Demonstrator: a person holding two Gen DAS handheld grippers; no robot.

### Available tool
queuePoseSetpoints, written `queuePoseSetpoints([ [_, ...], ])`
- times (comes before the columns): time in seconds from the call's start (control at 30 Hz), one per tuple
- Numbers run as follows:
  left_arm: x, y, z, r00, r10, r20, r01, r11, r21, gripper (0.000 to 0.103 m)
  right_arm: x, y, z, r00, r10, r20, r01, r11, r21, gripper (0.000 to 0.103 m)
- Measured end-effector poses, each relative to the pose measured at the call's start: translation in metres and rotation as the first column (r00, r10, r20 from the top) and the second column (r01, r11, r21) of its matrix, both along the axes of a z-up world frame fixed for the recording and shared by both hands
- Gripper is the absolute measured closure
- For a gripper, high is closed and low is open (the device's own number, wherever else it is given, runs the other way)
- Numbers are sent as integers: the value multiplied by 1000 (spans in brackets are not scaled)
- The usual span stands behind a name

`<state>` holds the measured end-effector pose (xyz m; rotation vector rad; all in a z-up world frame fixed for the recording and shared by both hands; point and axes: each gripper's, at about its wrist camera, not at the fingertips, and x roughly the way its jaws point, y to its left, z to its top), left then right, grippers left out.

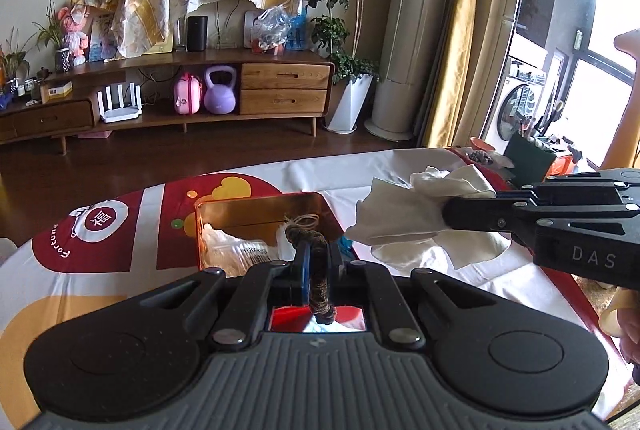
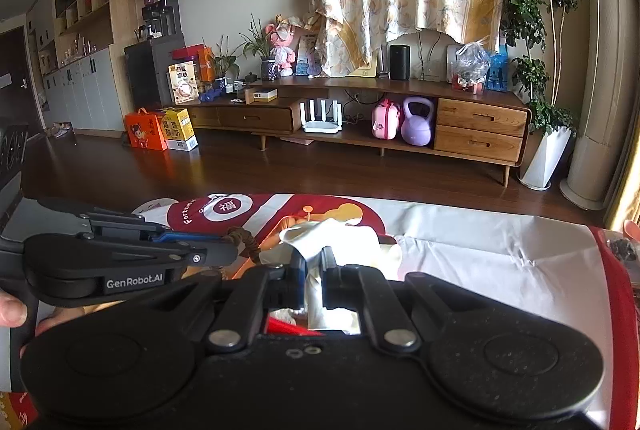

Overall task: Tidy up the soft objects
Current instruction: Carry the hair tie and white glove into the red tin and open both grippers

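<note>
Nearest the left wrist camera, the left gripper (image 1: 318, 250) has its jaws closed narrow on a brown fabric-wrapped hair tie (image 1: 318, 270), which loops up between the fingers and hangs above the bench. Spread beneath is a white, red and yellow printed cloth covering the bench (image 1: 120, 270). Just beyond the jaws sits an open gold-coloured tin (image 1: 256, 208) holding a clear plastic packet (image 1: 236, 250). To the right, the right gripper (image 1: 448, 216) reaches in, its jaws clamped on a crumpled white cloth (image 1: 404, 218) lifted over the bench, right of the tin. From the right wrist camera, the white cloth (image 2: 332, 234) bunches between the right gripper's jaws (image 2: 314, 262), with the left gripper (image 2: 236, 252) and hair tie (image 2: 250, 244) at left.
</note>
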<state>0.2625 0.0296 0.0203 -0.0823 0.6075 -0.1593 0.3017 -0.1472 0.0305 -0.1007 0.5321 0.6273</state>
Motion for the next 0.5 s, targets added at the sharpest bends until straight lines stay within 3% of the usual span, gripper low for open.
queuePoseSetpoints([
  [0.5, 82, 22, -25, 998, 63, -30, -62, 997, 34, 95, 67, 28, -39, 997, -14, -74, 17, 999, 45, 96],
])
